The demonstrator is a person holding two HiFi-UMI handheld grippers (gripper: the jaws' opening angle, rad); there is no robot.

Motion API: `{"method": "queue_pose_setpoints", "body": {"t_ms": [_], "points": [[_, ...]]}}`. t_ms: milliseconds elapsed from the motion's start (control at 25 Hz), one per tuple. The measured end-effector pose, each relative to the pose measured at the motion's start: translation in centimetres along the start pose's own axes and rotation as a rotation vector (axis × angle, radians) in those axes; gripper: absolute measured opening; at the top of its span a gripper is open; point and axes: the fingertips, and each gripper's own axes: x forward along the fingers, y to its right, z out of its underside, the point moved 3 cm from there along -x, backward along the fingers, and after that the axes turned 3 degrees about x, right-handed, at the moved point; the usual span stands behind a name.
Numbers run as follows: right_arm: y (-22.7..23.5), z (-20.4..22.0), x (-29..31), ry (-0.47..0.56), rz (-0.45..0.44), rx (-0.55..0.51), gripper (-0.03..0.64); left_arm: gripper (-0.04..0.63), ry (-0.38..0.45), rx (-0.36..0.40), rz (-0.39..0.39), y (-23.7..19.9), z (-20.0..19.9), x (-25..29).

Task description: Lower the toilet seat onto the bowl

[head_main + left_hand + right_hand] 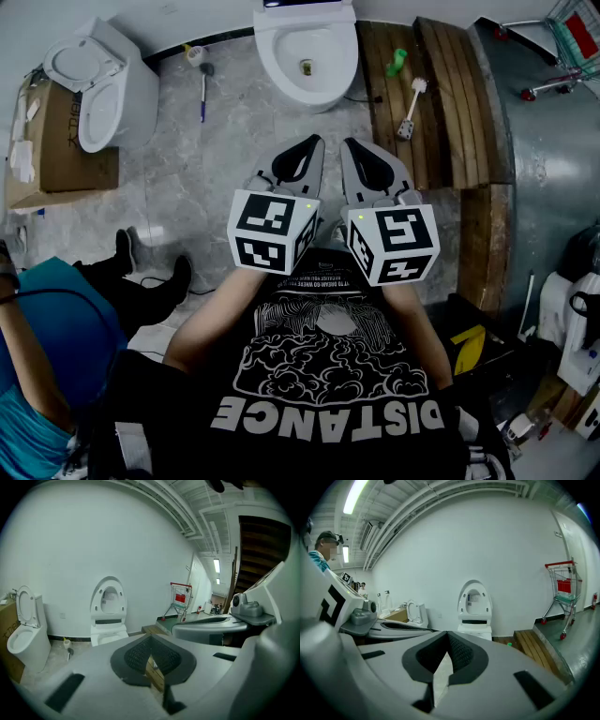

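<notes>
Head view: left gripper (314, 142) and right gripper (349, 144), jaws pressed together (nothing between them), hang side by side; farther off, the toilet (279, 49) has its seat (462, 603) upright.

The person wears a black T-shirt (330, 389) printed in white with a cloud drawing and the word DISTANCE, while the grey, black-padded left gripper (313, 142) and right gripper (350, 144) each carry a white cube (272, 230) with black square markers.

At my left a side toilet (98, 84) stands beside a cardboard box (66, 155); a brush (203, 89) lies on the floor; wooden planks (450, 112) at my right carry a green object (397, 62); a red shopping cart (565, 585) stands beyond them.
</notes>
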Motion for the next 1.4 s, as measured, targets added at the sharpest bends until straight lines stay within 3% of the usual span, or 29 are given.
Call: {"method": "queue_pose_setpoints", "body": {"t_ms": [760, 1400], "points": [[0.1, -1.4, 4.9, -0.011, -0.008, 0.070, 0.020, 0.011, -0.024, -0.036, 0.062, -4.1, -1.1, 3.5], [8.7, -5.5, 13.8, -0.054, -0.076, 0.058, 0.020, 0.011, -0.046, -0.046, -0.009, -7.7, -5.4, 14.4]]}}
